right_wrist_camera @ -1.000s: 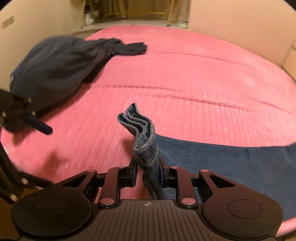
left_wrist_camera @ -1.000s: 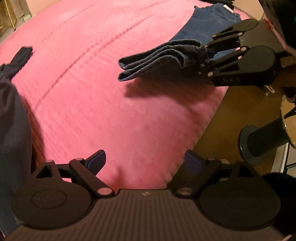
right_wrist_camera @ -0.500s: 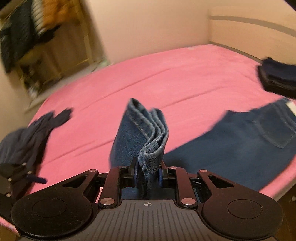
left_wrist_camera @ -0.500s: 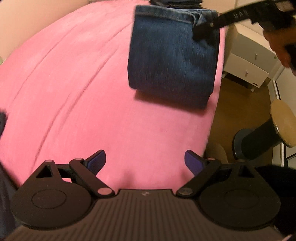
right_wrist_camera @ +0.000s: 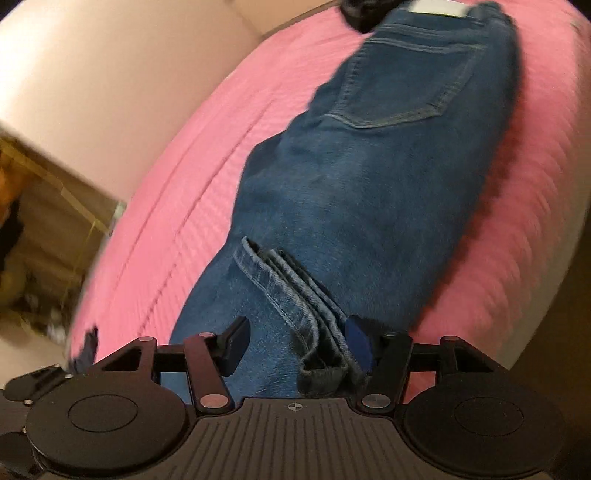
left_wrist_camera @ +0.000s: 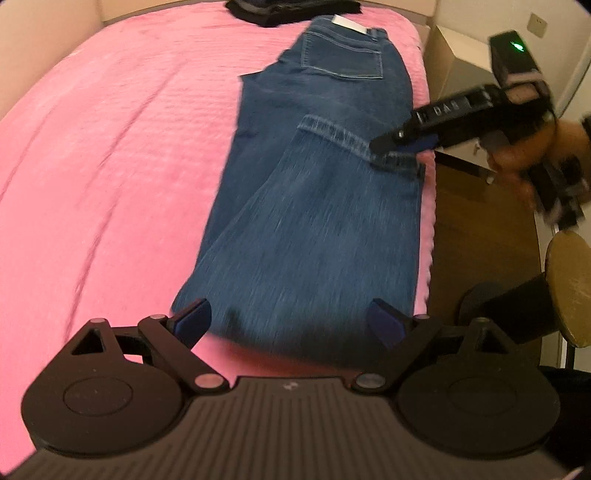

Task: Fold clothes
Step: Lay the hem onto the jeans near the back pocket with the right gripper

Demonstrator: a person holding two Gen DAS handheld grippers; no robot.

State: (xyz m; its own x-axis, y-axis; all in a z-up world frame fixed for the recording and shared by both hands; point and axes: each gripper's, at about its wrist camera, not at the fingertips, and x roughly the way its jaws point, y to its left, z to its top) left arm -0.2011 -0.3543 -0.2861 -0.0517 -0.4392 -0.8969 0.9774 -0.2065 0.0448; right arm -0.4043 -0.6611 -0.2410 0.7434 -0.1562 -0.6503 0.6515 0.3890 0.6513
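Jeans [left_wrist_camera: 317, 206] folded once on bed [left_wrist_camera: 122, 155], near its edge. Heavy, limp denim; best gripped at stacked hems [right_wrist_camera: 295, 295]. Right gripper [right_wrist_camera: 295, 339] opening, hems loose between jaws. Left gripper [left_wrist_camera: 288, 317] wide, empty.

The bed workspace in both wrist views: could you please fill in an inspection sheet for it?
Surface: pink bedspread, quilted, jeans near its right edge.
Job's things: blue jeans lie folded once, hems laid back on the thighs, pocket up.
Clutter: dark folded clothes stacked beyond the waistband.
Grippers: left claw wide open, empty, over the fold; right claw opening, hems between its pads.
Cables: nothing seen.
Surroundings: wooden floor, white cabinet, round stool right of the bed.
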